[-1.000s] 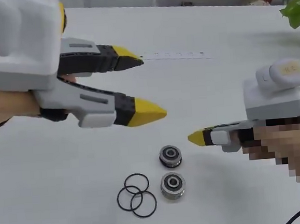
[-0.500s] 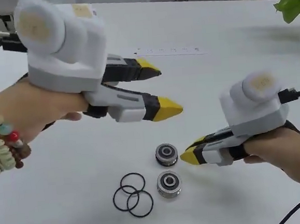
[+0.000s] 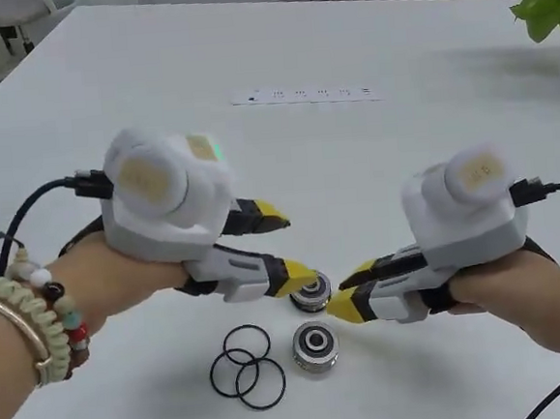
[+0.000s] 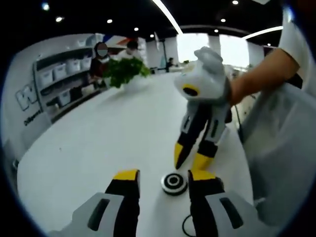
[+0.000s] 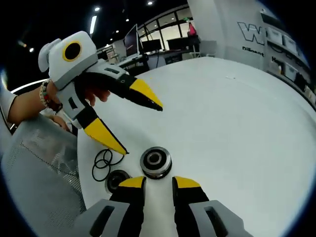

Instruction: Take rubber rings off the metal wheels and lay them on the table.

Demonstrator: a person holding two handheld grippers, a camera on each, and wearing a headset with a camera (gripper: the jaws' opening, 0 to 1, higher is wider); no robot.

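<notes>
Two metal wheels lie toward the near edge of the tabletop (image 3: pixel 373 163), one behind the other. Three loose black rubber rings (image 3: pixel 244 366) overlap just beside the nearer wheel (image 3: pixel 315 347), on its left. Both grippers meet at the farther wheel (image 3: pixel 311 292).

The left gripper (image 3: pixel 285 248) has its fingers spread wide, and the lower yellow tip sits at the wheel's left rim; I cannot tell if it touches. In the left gripper view that wheel (image 4: pixel 174 182) lies between the two tips, close to the right one. The right gripper (image 3: pixel 341 304) comes in from the other side with its fingers drawn to a narrow gap, holding nothing, tips just beside the wheel. I cannot tell whether this wheel carries a ring.

The risks I judge from here:
- The wheel lies loose, so a push from one side alone could skid it into the nearer wheel or the laid rings.
- The opposing tips are crowded together and could knock each other and lose the grip.
- A ring hooked under tension could snap off and fly toward the edge.
- A narrow tip could slip off the metal rim and miss the rubber.
</notes>
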